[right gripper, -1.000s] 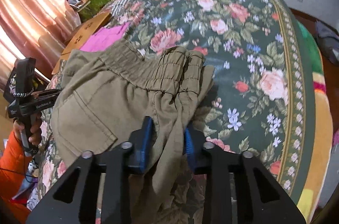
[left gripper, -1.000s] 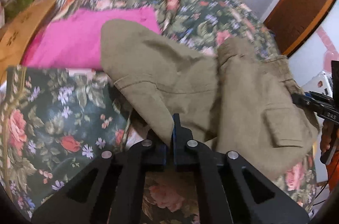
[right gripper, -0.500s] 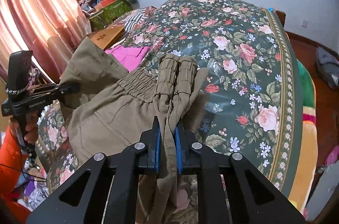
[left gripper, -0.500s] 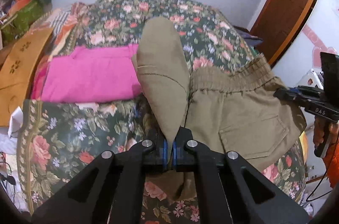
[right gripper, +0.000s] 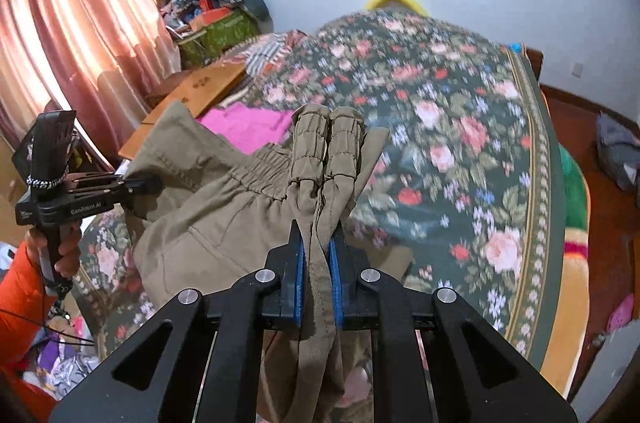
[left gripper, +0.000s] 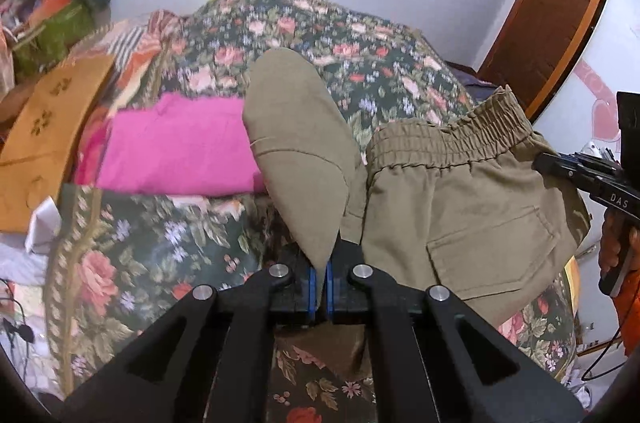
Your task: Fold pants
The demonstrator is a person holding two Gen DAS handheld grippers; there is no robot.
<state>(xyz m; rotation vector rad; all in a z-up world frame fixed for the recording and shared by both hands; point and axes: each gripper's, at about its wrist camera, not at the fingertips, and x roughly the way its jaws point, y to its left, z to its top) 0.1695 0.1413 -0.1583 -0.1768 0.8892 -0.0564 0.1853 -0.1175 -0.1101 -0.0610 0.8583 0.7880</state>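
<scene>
Both tongs [left gripper: 319, 283] [right gripper: 318, 277] clamped on pants [left gripper: 460, 207]

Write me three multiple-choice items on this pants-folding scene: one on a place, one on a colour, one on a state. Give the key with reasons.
1. Where does the pink cloth lie?
A. on the floral bedspread
B. on the floor
C. over the door

2. What colour are the pants?
A. navy
B. olive-khaki
C. white

3. How do the right gripper fingers stand?
A. spread wide over nothing
B. closed on a bunch of pants fabric
C. closed on the pink cloth

Key:
1 A, the left wrist view shows the cloth flat on the bedspread beside the pants.
2 B, both views show the same olive-khaki fabric.
3 B, the right wrist view shows fabric pinched between the blue pads below the gathered waistband.
</scene>
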